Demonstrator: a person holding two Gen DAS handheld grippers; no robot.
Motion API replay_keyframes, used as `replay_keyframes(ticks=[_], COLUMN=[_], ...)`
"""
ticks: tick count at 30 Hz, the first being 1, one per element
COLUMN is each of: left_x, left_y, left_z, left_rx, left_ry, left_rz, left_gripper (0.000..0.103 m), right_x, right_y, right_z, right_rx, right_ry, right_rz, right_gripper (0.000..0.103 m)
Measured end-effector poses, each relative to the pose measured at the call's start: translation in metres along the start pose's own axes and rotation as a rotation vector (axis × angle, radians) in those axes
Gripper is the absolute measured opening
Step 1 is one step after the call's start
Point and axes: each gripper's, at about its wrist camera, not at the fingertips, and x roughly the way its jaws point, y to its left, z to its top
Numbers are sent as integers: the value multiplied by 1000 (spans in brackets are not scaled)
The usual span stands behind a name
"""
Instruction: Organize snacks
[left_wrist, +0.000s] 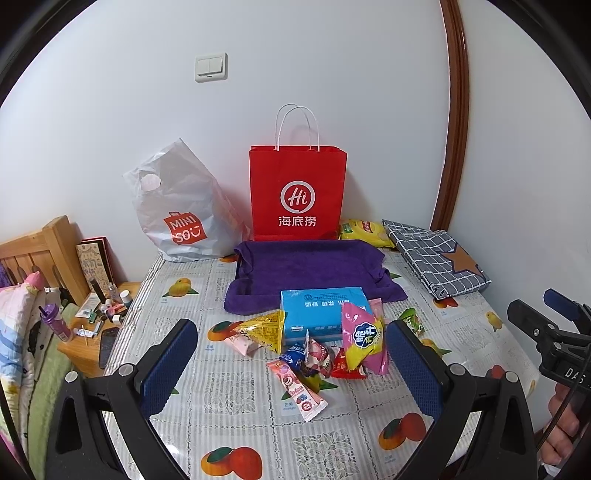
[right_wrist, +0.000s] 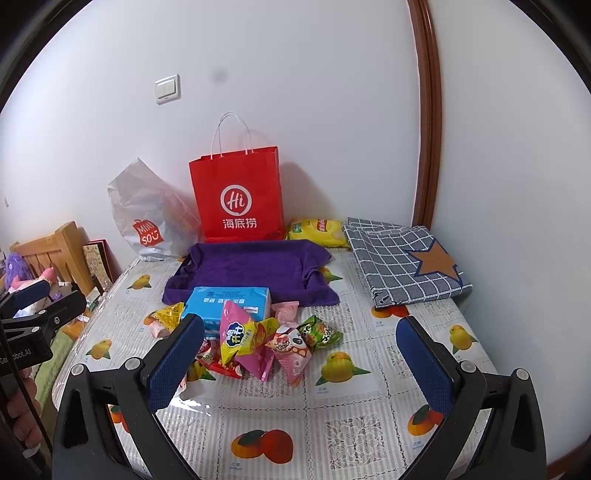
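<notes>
Your table (right_wrist: 332, 424) wears a fruit-print cover. At the wall stand a red paper bag (right_wrist: 238, 195), a white plastic bag (right_wrist: 147, 221), a yellow chip bag (right_wrist: 317, 230) and a folded checked cloth (right_wrist: 399, 258). In front you have a purple towel (right_wrist: 251, 266), a blue box (right_wrist: 229, 301) on its near edge, then a loose pile of snack packets (right_wrist: 266, 347).

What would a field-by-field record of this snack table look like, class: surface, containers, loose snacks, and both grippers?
surface: table under a fruit-print cover
tray: purple cloth-lined tray, nothing in it
bags: red paper bag upright at the wall; white plastic bag beside it
snack pile: blue pack with small packets, including a pink-yellow packet
apart: yellow chip bag behind the tray
left gripper: open, holding nothing
right gripper: open, holding nothing
</notes>
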Motion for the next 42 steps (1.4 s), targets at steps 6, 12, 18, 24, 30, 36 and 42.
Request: replay_keyframes(ticks=[6,12,18,24,30,36,42], left_x=[0,0,0,0,-1,-1,0], left_y=[0,0,0,0,0,2,4], left_z=[1,1,1,0,-1,-1,0], left_rx=[-1,0,-1,-1,3,4,2], left_ry=[0,0,1,-1,-1,-1,-6], left_rz=[1,0,1,5,11,13,8], left_gripper=[103,103,103,103,103,103,103], right_x=[0,0,-1,-1,-1,-1,3], right_y=[1,2,2,2,2,4,6], right_z=[0,-1,-2,-1,-2,-3,-2], right_rx=[1,-3,-1,0,1,-4,-6], right_ry=[2,0,0,1,2,4,10], right_rz=[2,3,4,6,5,4,9], right_gripper=[103,103,103,103,103,103,103])
